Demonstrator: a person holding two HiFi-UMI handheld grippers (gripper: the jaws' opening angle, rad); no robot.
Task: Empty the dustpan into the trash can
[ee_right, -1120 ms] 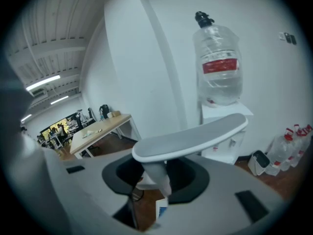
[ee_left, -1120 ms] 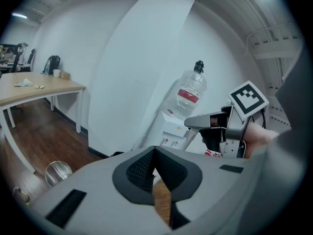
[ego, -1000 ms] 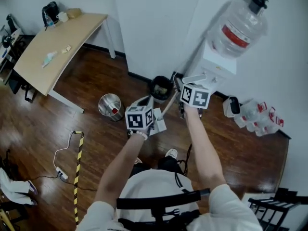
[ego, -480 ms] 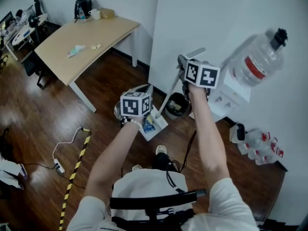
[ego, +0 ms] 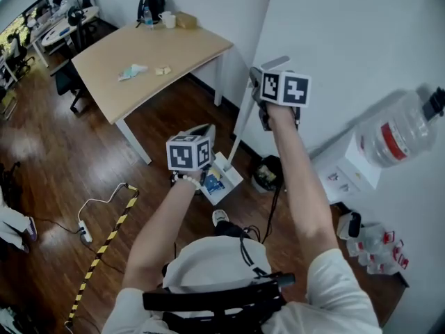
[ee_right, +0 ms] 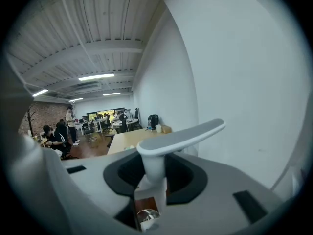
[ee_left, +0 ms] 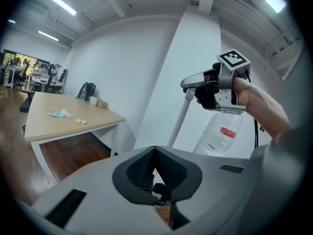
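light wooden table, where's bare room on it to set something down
Bare: the corner of the light wooden table nearest the person, this side of the crumpled blue-white wrapper and yellow scraps. Crowded: the far corner, with black kettle, white cup and brown box.

white long-handled dustpan [ego: 228,174], held clear of the wooden floor [ego: 160,131], blue wrapper [ego: 213,184] in its pan, handle slanting upward, black trash can [ego: 266,176] at the floor's edge by the wall [ego: 348,47]

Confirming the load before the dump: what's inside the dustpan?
A blue scrap lies in the dustpan. From the head view, the left tool covers part of the inside; nothing else in there is clear enough to name.
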